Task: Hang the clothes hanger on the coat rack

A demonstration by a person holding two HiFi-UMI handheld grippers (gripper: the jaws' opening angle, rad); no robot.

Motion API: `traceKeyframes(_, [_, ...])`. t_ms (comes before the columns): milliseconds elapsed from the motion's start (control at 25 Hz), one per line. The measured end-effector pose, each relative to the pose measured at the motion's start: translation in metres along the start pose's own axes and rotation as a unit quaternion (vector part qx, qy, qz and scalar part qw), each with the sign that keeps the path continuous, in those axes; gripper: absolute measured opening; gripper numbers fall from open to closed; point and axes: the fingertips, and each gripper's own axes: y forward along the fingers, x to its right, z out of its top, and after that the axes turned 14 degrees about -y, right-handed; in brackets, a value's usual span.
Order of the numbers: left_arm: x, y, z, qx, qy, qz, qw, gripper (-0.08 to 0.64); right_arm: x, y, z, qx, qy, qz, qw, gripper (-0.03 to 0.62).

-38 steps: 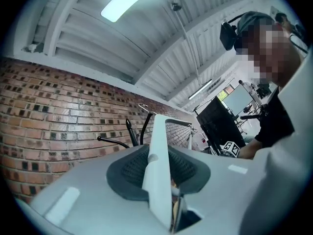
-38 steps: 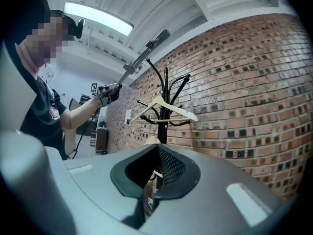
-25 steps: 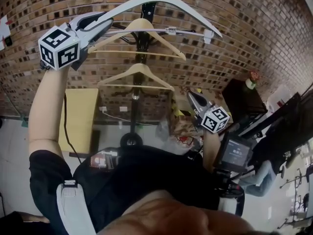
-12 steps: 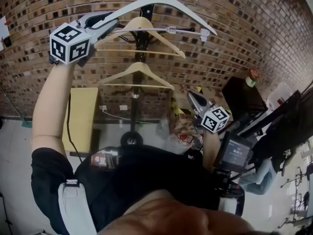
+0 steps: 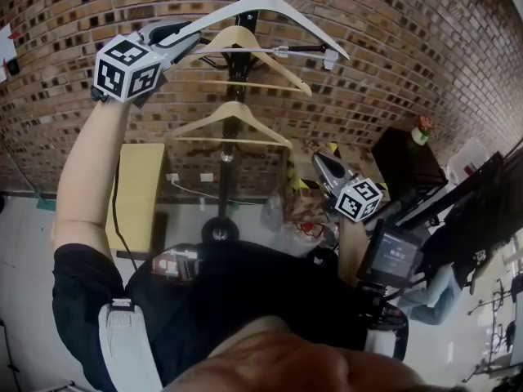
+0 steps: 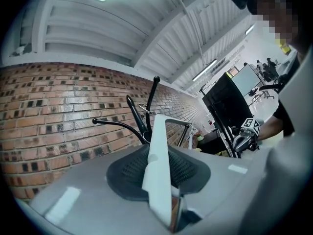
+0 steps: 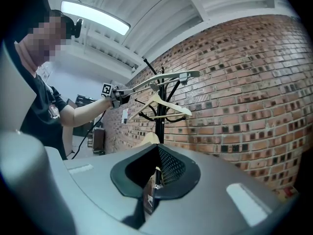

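The left tongs [image 5: 181, 36] are raised high and pinch one end of the white plastic clothes hanger [image 5: 282, 5]. The left gripper view shows the pale arm of the hanger clamped edge-on between the dark ribbed pads [image 6: 183, 168]. Gripping it at the tip rather than the middle leaves its metal hook [image 6: 145, 109] free ahead of the tongs, right beside the curved prongs at the top of the black metal coat rack [image 6: 128, 127]. Whether the hook already sits over a prong I cannot tell.

The right tongs [image 5: 320, 160] hang low by the person's waist, pressed together on nothing, well away from the work.

Below and beyond the left tongs, two pale wooden hangers [image 5: 237, 119] already occupy lower prongs, and the upper one lies just under the white hanger. Judging from this, the white hanger's far end with its clip has little spare room downward before it knocks the wood. The red brick wall [image 5: 392, 64] is close behind the rack. The open room lies above the prongs and toward the person.
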Motion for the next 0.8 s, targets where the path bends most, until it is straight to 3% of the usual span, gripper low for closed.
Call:
traceKeyframes(520, [-0.003,0.010,-0.018,-0.021,0.003,0.017,0.9996,0.103,-0.002,0.002,-0.007,-0.005,0.004,0.006,1.000,0.014])
traceKeyframes(800, [-0.014,0.010,-0.052,-0.057,0.055,0.043,0.9959,0.106,-0.004,0.001,-0.014,-0.012,0.007,0.005,1.000,0.014])
